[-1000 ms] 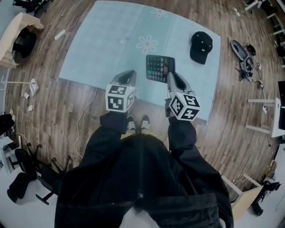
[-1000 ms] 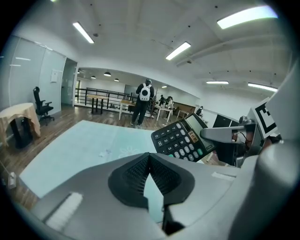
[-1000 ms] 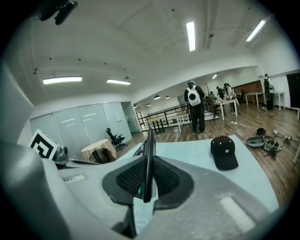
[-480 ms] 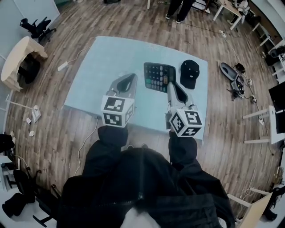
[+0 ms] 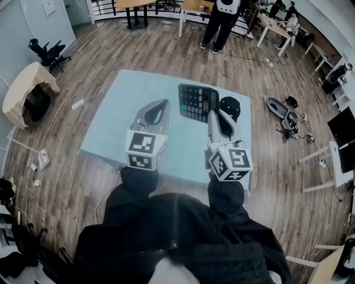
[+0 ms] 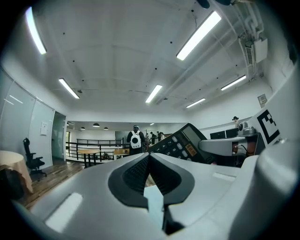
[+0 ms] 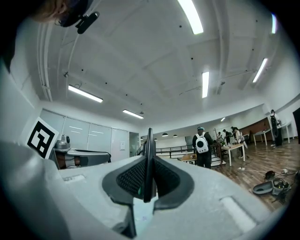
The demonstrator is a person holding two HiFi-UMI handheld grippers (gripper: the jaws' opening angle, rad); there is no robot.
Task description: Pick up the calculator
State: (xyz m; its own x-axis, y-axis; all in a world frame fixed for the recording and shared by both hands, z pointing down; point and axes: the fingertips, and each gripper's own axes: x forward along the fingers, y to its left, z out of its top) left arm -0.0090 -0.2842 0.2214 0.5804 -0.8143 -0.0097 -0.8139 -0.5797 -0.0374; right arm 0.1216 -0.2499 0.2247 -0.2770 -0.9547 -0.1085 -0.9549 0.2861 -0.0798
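Observation:
The black calculator (image 5: pixel 197 101) hangs above the light blue sheet (image 5: pixel 122 116), gripped at its near right edge by my right gripper (image 5: pixel 211 112). In the right gripper view it stands edge-on as a thin dark slab (image 7: pixel 148 157) between the ribbed pads, which press on it. From the left gripper view its keys and display (image 6: pixel 185 143) show, tilted, to the right, with the right gripper's body (image 6: pixel 225 146) beside it. My left gripper (image 5: pixel 162 105) is held level to the left of the calculator, apart from it, pads (image 6: pixel 140 171) together with nothing between them.
A black cap (image 5: pixel 230 105) lies on the sheet, partly behind my right gripper. A person with a white backpack (image 5: pixel 224 14) stands by tables at the back. A power strip and cable (image 5: pixel 77 104) lie left of the sheet, bags (image 5: pixel 280 111) on the floor at right.
Both grippers have risen together, and the calculator has come up off the sheet with the right one. The head view has tilted up, showing more of the room's far end.

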